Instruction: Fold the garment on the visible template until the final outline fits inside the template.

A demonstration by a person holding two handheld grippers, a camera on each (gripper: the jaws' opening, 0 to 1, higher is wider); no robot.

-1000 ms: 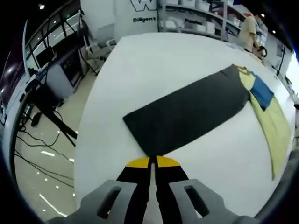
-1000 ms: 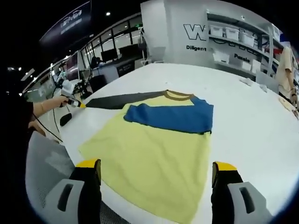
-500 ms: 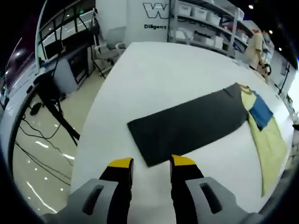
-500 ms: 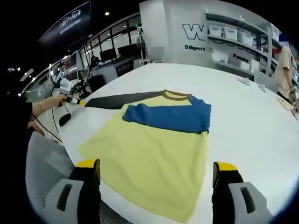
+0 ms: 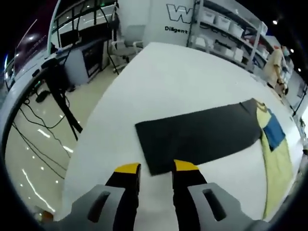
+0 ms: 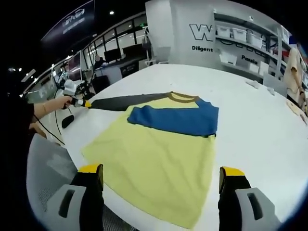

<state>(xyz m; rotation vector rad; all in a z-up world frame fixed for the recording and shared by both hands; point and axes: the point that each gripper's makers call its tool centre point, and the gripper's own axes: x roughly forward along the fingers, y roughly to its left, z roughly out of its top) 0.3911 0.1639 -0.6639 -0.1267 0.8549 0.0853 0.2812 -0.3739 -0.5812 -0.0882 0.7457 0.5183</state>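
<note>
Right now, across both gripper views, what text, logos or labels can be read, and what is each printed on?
"W": large outlined letter, cut off by shelving, on the white wall panel.
"Diligent": small dark word below it on that panel, in the right gripper view; in the left gripper view the same word is blurred.
"Pionée" or similar: behind the shelves, too blurred to confirm.
Dark hanging banner: markings unreadable.

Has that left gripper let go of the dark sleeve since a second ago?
Yes. The left gripper was shut at the dark sleeve's end a second ago. Now its jaws stand apart, just short of that end, which lies flat on the white table.
</note>
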